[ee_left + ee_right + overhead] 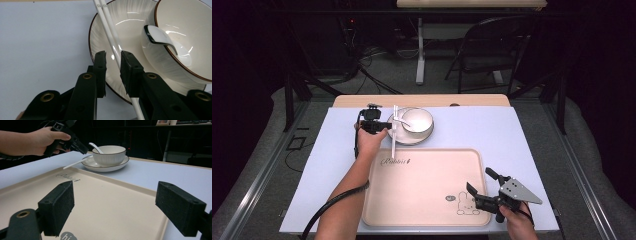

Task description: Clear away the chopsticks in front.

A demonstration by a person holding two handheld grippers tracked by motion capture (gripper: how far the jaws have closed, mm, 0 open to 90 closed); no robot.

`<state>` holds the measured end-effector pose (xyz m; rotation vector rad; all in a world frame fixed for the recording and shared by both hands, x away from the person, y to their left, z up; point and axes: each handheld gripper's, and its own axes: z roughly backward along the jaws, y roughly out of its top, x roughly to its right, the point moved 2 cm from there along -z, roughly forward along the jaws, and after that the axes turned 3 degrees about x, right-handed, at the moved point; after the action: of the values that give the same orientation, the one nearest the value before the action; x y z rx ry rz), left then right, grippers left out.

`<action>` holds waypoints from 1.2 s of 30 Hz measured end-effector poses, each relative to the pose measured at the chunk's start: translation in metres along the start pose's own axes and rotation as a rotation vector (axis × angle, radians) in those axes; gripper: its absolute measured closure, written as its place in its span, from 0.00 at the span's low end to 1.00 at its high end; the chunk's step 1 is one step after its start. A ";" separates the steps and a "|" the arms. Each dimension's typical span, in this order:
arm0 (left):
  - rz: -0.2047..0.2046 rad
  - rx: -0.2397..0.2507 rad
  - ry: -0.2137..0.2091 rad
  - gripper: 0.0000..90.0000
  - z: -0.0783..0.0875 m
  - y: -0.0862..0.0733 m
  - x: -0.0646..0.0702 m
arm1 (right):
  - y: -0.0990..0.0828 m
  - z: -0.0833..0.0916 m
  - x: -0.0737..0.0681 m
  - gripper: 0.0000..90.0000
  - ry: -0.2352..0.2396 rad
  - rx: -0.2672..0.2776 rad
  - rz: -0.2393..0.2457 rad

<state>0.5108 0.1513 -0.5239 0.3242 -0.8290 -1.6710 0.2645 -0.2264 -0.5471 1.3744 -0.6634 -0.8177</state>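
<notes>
At the far left of the desk, the left gripper point(113, 61) has its jaws around a pair of white chopsticks point(108, 27) that lie across the rim of the saucer point(130, 15). The right pad looks to be against them, while a slim gap shows at the left pad, so the grip does not seem firm yet. The two sticks could split or slide out of the narrow pads when lifted. They could also drag on the saucer and jolt the bowl point(185, 30) and its ceramic spoon point(160, 37). The beige tray point(422, 195) lies at the near edge. Over its near right corner, the right gripper point(484, 192) hangs wide open and holds nothing.
</notes>
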 end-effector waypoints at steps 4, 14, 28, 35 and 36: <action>0.004 -0.010 -0.002 0.83 -0.004 0.000 0.001 | 0.000 0.001 -0.001 0.16 0.004 0.001 0.006; -0.006 -0.013 -0.001 0.83 -0.011 0.000 0.007 | 0.000 0.001 -0.002 0.16 0.009 0.002 0.010; 0.050 -0.057 0.028 0.84 -0.020 0.001 0.003 | 0.001 0.000 -0.003 0.16 0.019 0.004 0.013; 0.097 -0.084 0.029 0.84 -0.023 0.005 0.003 | 0.002 0.000 -0.004 0.16 0.019 0.010 0.019; 0.100 -0.088 0.029 0.84 -0.024 0.006 0.003 | 0.002 0.000 -0.004 0.16 0.020 0.009 0.020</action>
<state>0.5290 0.1397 -0.5365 0.2419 -0.7357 -1.6004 0.2618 -0.2231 -0.5450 1.3809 -0.6651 -0.7850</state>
